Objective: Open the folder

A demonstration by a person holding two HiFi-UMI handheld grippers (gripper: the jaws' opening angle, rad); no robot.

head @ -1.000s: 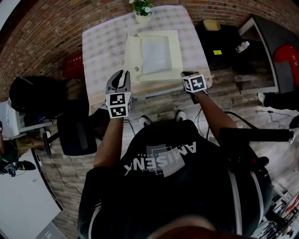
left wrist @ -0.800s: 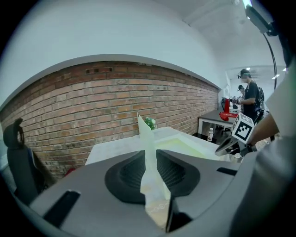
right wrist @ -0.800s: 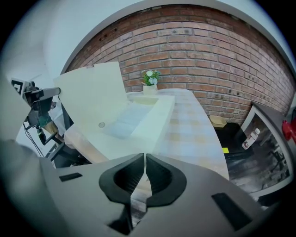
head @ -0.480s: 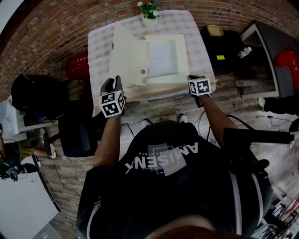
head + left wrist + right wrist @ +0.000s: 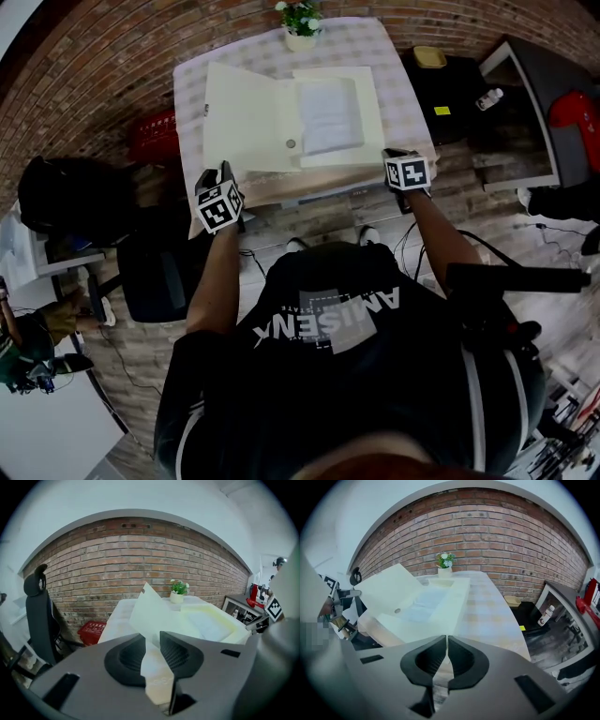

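L hand-held gripper [image 5: 152, 641] has the folder's cover [image 5: 152, 611] btwn its jaws, at the flap's near corner. Jaws are opening, w/ both pads touching the sheet. Cover runs up & away from it, tilted, far corner raised. Rest of the folder [image 5: 368, 122] lies open on the desk [image 5: 394, 66], ahead & to the R of that gripper, w/ papers [image 5: 328, 112] inside & a small round snap [image 5: 291, 143] on the cover's inner face. R hand-held gripper [image 5: 446, 644] has jaws pressed together, nothing btwn them, over the desk's near edge; folder is just ahead & to its L. Potted plant [image 5: 300, 23] stands past the folder at the desk's far edge. Red crate [image 5: 93, 631] sits on the floor ahead-L of the L hand-held gripper, & a black chair [image 5: 40, 616] is further L.
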